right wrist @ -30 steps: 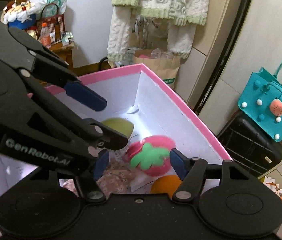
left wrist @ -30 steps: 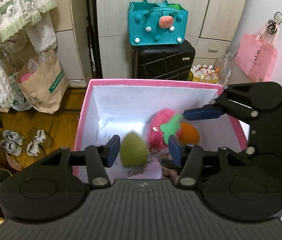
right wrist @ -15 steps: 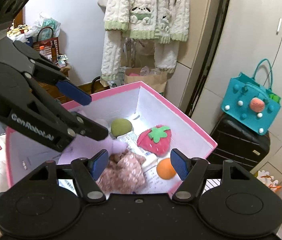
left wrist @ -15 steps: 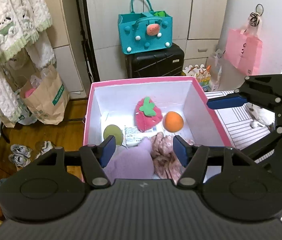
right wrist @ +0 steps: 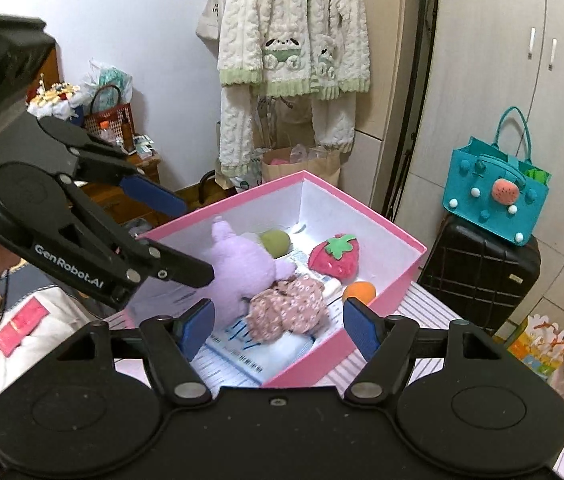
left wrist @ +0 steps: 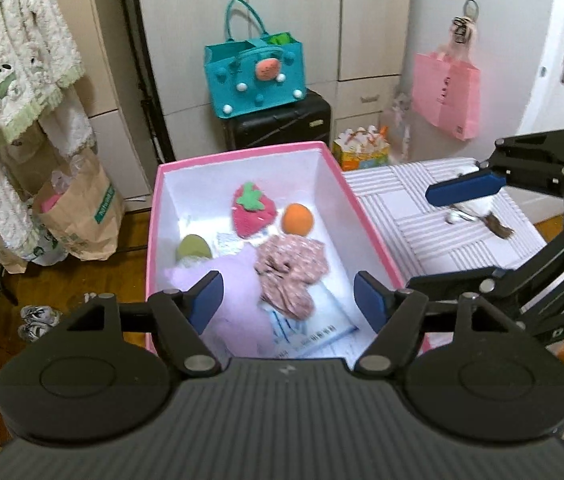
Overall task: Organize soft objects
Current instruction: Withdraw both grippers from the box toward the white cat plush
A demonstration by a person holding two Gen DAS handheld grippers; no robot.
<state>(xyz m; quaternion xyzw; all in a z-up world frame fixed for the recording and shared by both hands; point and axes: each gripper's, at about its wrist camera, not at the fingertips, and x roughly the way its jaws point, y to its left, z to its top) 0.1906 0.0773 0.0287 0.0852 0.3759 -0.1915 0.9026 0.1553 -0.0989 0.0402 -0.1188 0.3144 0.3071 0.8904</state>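
Note:
A pink box [left wrist: 242, 152] with white walls holds several soft things: a red strawberry plush [left wrist: 252, 210], an orange ball [left wrist: 298, 219], a green ball [left wrist: 193, 249], a purple plush [left wrist: 234, 292] and a crumpled floral cloth [left wrist: 292, 270] on a printed booklet [left wrist: 314, 334]. My left gripper [left wrist: 288, 300] hovers above the box's near end. Its jaws are opening, with nothing between them. My right gripper [right wrist: 278, 330] stands open and empty above the box's near corner [right wrist: 366, 216]. Each gripper shows in the other's view, the left gripper [right wrist: 186, 236] and the right gripper [left wrist: 454, 236].
The box rests on a striped surface [left wrist: 442, 216] with a small white item [left wrist: 470, 210] on it. Behind stand a teal felt bag [left wrist: 256, 74] on a black suitcase [left wrist: 278, 124], a pink bag [left wrist: 446, 94], a paper bag [left wrist: 82, 216] and hanging fleece clothes [right wrist: 294, 40].
Both grippers drew back and rose from inside the box, so the whole box now shows. The purple plush and floral cloth came into view. The left jaws spread wider.

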